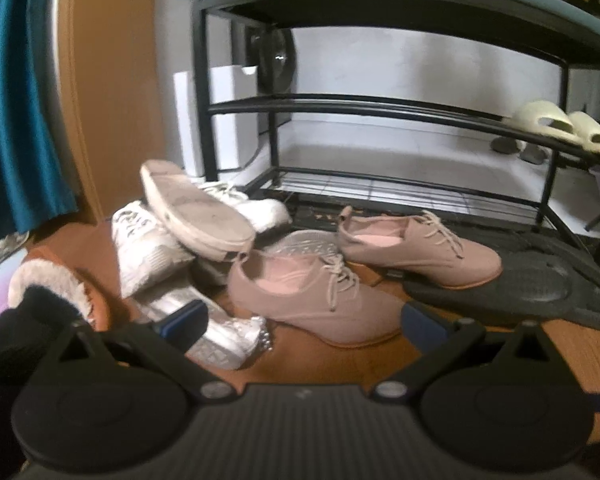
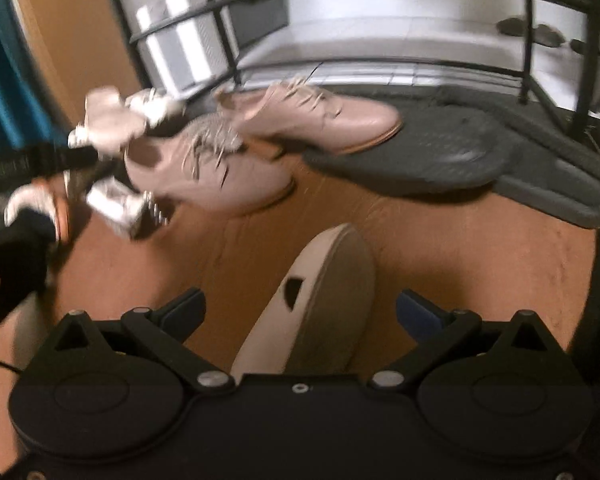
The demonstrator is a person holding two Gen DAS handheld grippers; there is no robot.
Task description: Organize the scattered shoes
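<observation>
Two pink lace-up shoes lie on the wooden floor before a black shoe rack (image 1: 236, 104): the near one (image 1: 312, 300) and the far one (image 1: 420, 248), its toe on a dark mat. White sneakers (image 1: 148, 248) are piled at the left, one sole-up (image 1: 196, 210). A silver shoe (image 1: 220, 332) lies by my left gripper (image 1: 300, 320), which is open and empty just short of the near pink shoe. My right gripper (image 2: 300, 308) is open, with a white slip-on shoe (image 2: 316, 304) lying between its fingers, untouched. The pink shoes (image 2: 220, 176) show blurred ahead.
Cream slides (image 1: 560, 128) sit on the rack's middle shelf at the right. A dark mat (image 1: 540, 284) lies in front of the rack. A fur-lined brown slipper (image 1: 60, 284) lies at the left. A teal curtain (image 1: 12, 100) and a white box (image 1: 216, 120) stand behind.
</observation>
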